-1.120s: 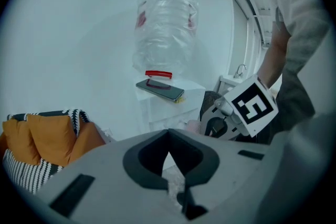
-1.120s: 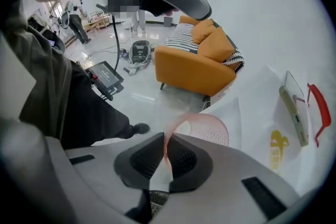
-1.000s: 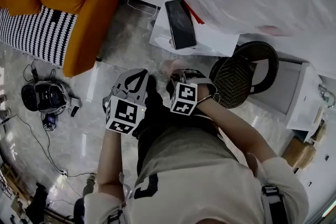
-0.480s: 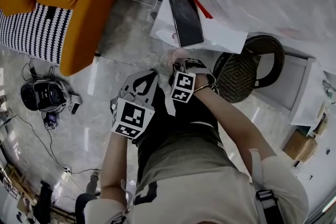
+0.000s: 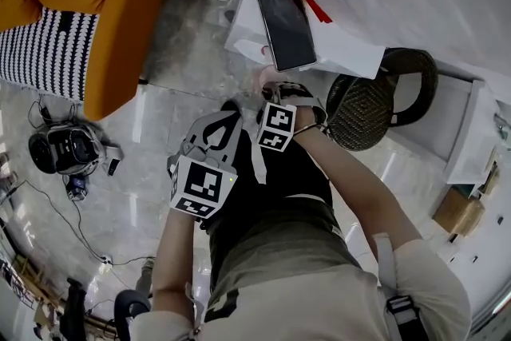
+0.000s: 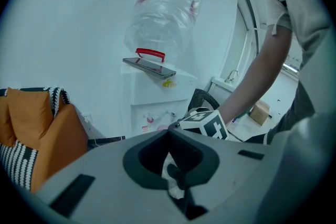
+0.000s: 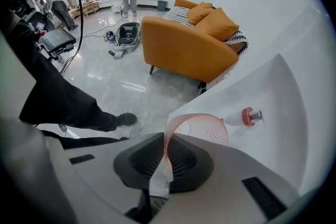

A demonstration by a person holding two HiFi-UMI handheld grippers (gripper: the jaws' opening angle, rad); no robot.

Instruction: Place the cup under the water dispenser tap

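A translucent pink cup (image 7: pixel 202 126) hangs by its rim in my right gripper (image 7: pixel 167 147), which is shut on it. The cup sits just left of and below the dispenser's tap (image 7: pixel 249 115), a white spout with a red collar, against the white dispenser front. From the head view, my right gripper (image 5: pixel 267 89) reaches to the water dispenser (image 5: pixel 343 56), and the cup (image 5: pixel 257 78) shows pink at its tip. My left gripper (image 5: pixel 227 114) hangs lower left of it, jaws together and holding nothing. The left gripper (image 6: pixel 170 157) view shows the dispenser's bottle (image 6: pixel 163 8) above.
A black phone (image 5: pixel 285 22) and a red strip (image 5: pixel 311 0) lie on the dispenser's top. A dark wicker chair (image 5: pixel 367 104) stands to its right, an orange sofa (image 5: pixel 120 20) to its left. A floor machine (image 5: pixel 68 148) with cables sits on the tiles.
The right gripper with the cup has drawn closer to the dispenser front. The left gripper has shifted a little right and stays back. The whole view has slid toward the dispenser.
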